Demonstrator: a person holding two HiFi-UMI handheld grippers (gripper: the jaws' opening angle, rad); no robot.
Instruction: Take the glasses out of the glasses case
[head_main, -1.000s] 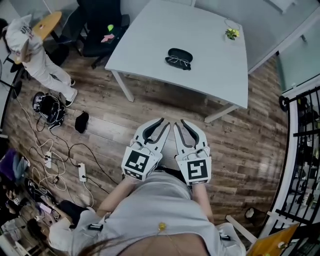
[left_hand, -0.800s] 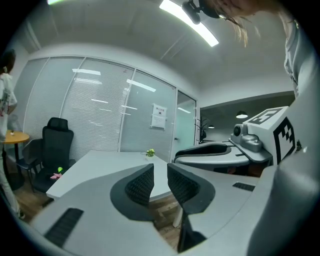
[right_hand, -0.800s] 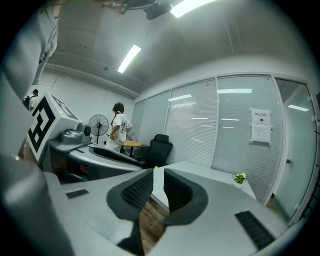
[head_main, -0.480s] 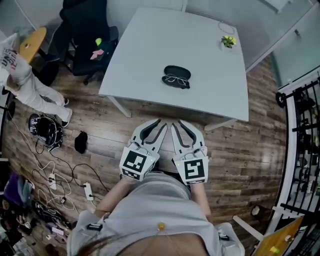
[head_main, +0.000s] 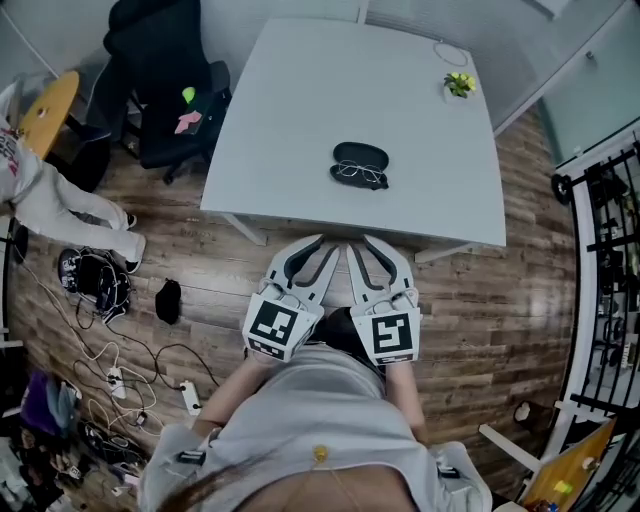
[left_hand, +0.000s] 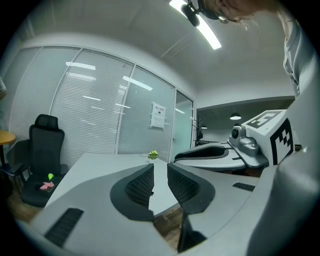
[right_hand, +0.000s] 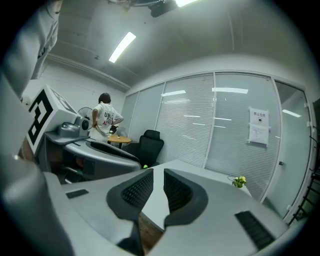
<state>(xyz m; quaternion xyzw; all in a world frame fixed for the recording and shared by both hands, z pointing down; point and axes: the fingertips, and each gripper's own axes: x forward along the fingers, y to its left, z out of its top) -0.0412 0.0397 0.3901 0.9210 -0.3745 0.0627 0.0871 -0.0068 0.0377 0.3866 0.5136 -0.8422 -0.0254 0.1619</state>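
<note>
both of my tools are held low in front of the person, short of the near edge of the counter (head_main: 300, 110) and well apart from the work. the left hand-held gripper (left_hand: 160, 173) has its jaws drawn almost together with only a thin slit between the ribbed pads and nothing in it; the right hand-held gripper (right_hand: 158, 179) is the same, clenched on air. the case (head_main: 360, 154) sits out toward the middle of the counter, a dark oval shell that looks open, with the glasses (head_main: 358, 173) lying at its near side (whether in the lower half or just in front of it i can't tell from here). i judge the glasses light, thin-framed and easy to bend or scratch, with slick lenses, so i would pinch the bridge or a temple near the hinge, gently. the case looks stiff and smooth and may slide, so i'd steady it with the other tool.
</note>
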